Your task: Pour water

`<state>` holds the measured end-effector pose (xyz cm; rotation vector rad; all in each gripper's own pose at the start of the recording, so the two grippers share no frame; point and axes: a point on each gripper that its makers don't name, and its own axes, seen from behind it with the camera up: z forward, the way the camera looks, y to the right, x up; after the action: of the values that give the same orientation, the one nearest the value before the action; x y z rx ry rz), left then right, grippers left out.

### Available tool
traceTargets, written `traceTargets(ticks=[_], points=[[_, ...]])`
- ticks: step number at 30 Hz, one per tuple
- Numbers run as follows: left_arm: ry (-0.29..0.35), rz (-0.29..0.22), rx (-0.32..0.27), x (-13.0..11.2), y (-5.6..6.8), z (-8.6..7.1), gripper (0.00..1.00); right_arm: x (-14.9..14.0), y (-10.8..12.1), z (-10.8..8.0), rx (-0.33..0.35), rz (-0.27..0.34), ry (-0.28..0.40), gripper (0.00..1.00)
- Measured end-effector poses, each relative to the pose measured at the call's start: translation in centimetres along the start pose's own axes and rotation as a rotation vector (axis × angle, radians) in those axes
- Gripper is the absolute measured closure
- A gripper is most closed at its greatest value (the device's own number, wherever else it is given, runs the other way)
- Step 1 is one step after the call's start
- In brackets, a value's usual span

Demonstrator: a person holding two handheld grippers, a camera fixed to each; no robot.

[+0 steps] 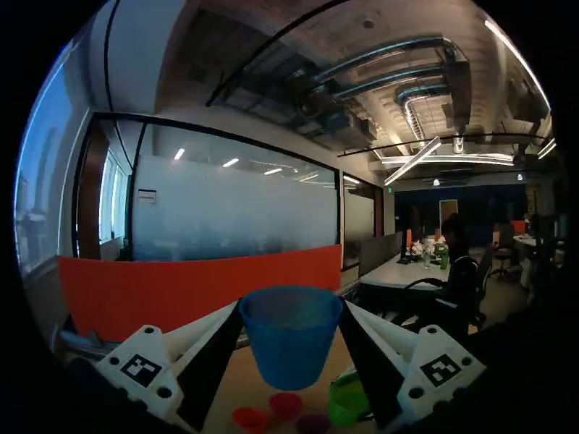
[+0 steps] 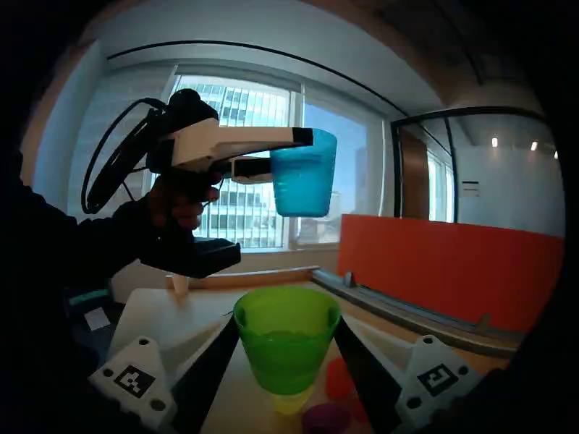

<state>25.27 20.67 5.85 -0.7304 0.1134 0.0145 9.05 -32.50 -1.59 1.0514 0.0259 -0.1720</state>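
Note:
My left gripper (image 1: 291,340) is shut on an upright blue cup (image 1: 291,334), held well above the table. The right gripper view shows that blue cup (image 2: 303,173) high up, pinched by the left gripper (image 2: 293,155) in a person's hand (image 2: 184,199). My right gripper (image 2: 287,343) is shut on a translucent green cup (image 2: 286,336), upright and lower, with liquid visible in its bottom half. The green cup (image 1: 349,396) also appears low in the left gripper view, below and right of the blue cup.
Small red cups (image 1: 268,412) and a purple cup (image 1: 313,423) stand on the pale table (image 2: 166,318) beneath; a yellow cup (image 2: 289,399), red cup (image 2: 339,377) and purple cup (image 2: 326,418) sit under the green one. An orange partition (image 2: 463,267) borders the table. An office desk with a seated person (image 1: 456,267) lies beyond.

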Motion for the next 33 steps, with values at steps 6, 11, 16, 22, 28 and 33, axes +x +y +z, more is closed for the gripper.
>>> traceTargets(ticks=[6, 11, 16, 22, 28, 33], points=[[-0.010, 0.027, 0.017, -1.2, -0.4, -0.6, 0.12, 0.0, 0.6, -0.4, -0.015, 0.007, -0.001, 0.10], [-0.016, 0.022, 0.033, -2.2, -0.9, -1.0, 0.11, 0.0, 1.4, -1.3, -0.034, 0.011, -0.003, 0.10], [-0.023, 0.015, 0.049, -3.4, -1.5, -1.8, 0.11, -0.1, 2.4, -2.5, -0.063, 0.010, -0.008, 0.10], [-0.043, -0.002, 0.065, -5.3, -1.9, -2.7, 0.11, -0.4, 3.6, -4.0, -0.099, 0.015, -0.013, 0.10], [-0.054, 0.002, 0.073, -6.5, -2.2, -3.4, 0.11, -0.4, 4.4, -5.4, -0.131, 0.011, -0.022, 0.10], [-0.062, 0.021, 0.084, -7.3, -2.3, -4.0, 0.11, 0.0, 5.2, -6.7, -0.159, 0.017, -0.017, 0.10]])
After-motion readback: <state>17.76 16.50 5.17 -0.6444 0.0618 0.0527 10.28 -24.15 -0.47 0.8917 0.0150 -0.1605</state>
